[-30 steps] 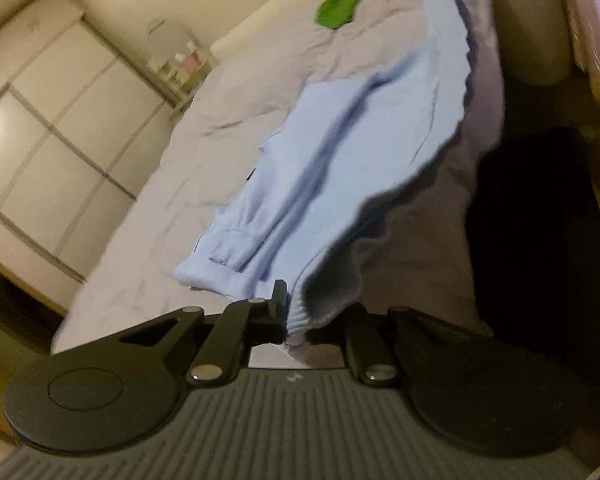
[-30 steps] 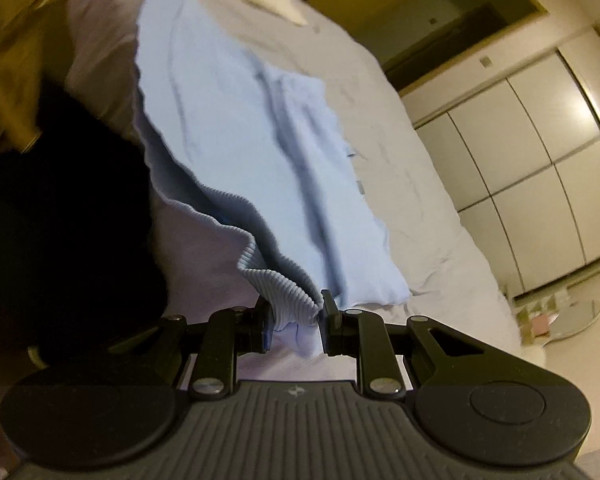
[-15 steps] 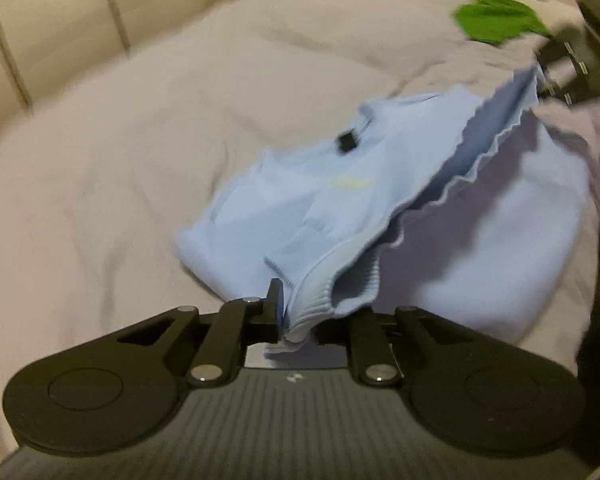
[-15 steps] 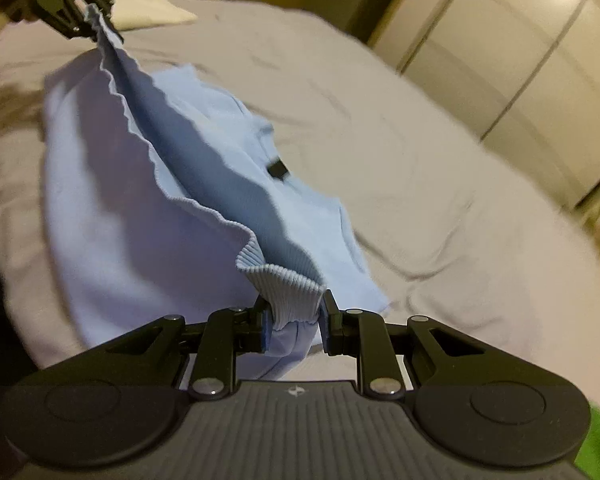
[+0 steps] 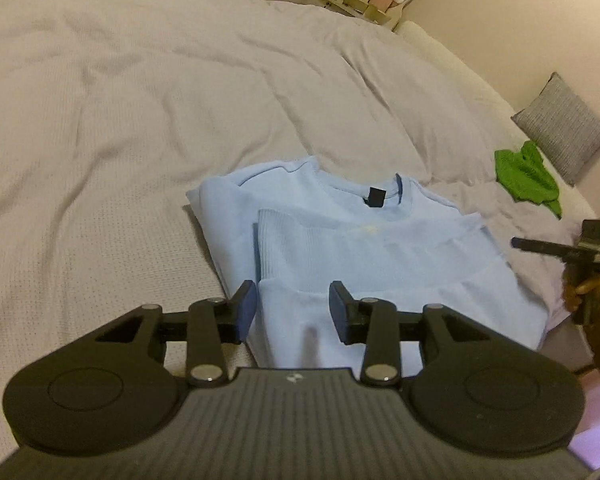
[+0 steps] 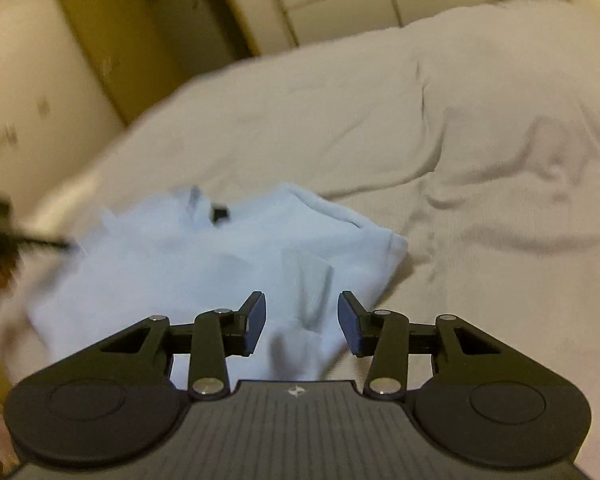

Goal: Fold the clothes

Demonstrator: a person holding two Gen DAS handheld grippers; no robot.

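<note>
A: Light-blue knit sweatshirt (image 5: 364, 248), ribbed hem folded up over the chest. It's lying flat on the pale grey bedspread (image 5: 140, 120), near the bed's edge, collar and black neck tag pointing away at 12 o'clock from the left gripper (image 5: 293, 310).

B: Anything holding it?

A: No. Left gripper's jaws are spread wide, nothing between them, hovering over the near folded edge. The right gripper (image 6: 302, 322) is wide apart too, empty, above the near corner of the cloth in its own cam, though that view's blurry.

B: Which way does it run?

A: The long axis is now side to side, 9 to 3 o'clock from the left tool. The fold crease sits nearest the tools, the ribbed hem band further up, short of the collar.

B: Who's closer for the next fold?

A: I'd guess roughly equal. The left one's over the 9 o'clock end, and the right one shows at approx 3 o'clock in the left cam. Prob one end gets brought across to the other.

B: Other stuff?

A: A crumpled green garment (image 5: 528, 178) at 2 o'clock, well apart.
</note>
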